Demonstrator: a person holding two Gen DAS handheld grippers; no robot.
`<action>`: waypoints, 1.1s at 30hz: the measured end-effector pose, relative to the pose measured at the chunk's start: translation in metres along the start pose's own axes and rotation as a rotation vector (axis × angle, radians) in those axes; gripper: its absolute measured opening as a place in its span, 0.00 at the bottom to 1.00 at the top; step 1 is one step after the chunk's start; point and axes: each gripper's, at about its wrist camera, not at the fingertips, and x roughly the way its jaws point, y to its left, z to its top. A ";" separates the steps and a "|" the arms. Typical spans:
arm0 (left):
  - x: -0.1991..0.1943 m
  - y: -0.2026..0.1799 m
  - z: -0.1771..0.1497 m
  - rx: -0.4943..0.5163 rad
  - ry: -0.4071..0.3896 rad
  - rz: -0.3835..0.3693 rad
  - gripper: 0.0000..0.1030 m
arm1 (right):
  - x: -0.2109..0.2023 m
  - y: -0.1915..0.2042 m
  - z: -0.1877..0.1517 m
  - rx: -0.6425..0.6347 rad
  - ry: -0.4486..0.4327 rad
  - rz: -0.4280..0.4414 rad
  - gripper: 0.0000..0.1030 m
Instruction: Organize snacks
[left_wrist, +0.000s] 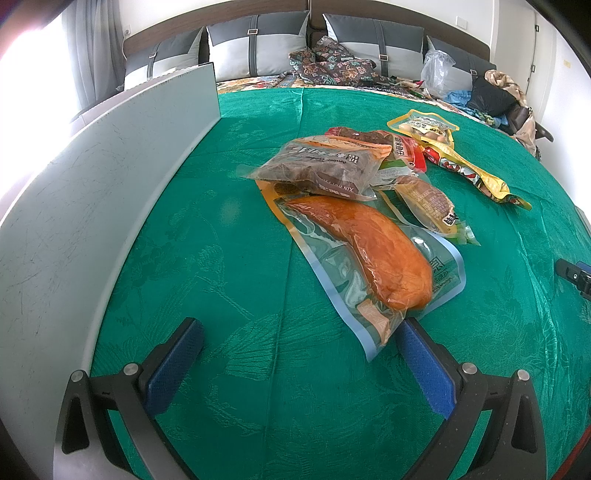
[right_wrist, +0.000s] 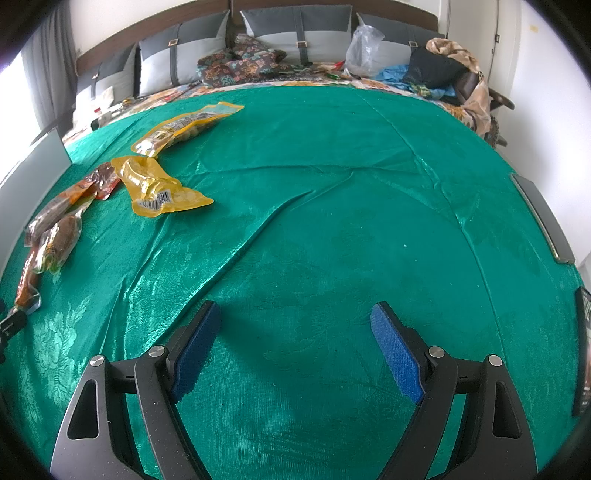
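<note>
My left gripper hangs with its jaws spread wide and nothing between them, low over the green cloth. Taking that cloth as my landmark and reading across it from the left: one tall grey panel stands along its left edge. Then comes the cluster of snacks near the cloth's middle, and I count six packets. One clear pouch holds an orange sausage-shaped piece; its near corner lies just beside my right-hand blue pad, and I cannot tell whether they touch. One brown bag of dark bits lies on top of that pouch's far end. One dark red packet peeks out behind it. One small packet with a brown roll sits to its right. Farther right, one long yellow packet stretches towards the cloth's right side, and one yellow pouch of pale round pieces lies at the far end.

My right gripper is likewise spread open and empty, over bare cloth well to the right of the snacks
</note>
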 end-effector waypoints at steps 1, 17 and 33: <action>0.000 0.000 0.000 0.000 0.000 0.000 1.00 | 0.000 0.000 0.000 0.000 0.000 0.000 0.84; 0.000 0.000 0.000 0.000 0.000 0.000 1.00 | 0.000 0.000 0.000 0.001 0.000 0.000 0.84; -0.008 0.013 0.008 0.006 0.141 -0.094 1.00 | 0.000 0.000 0.000 0.001 0.000 0.001 0.84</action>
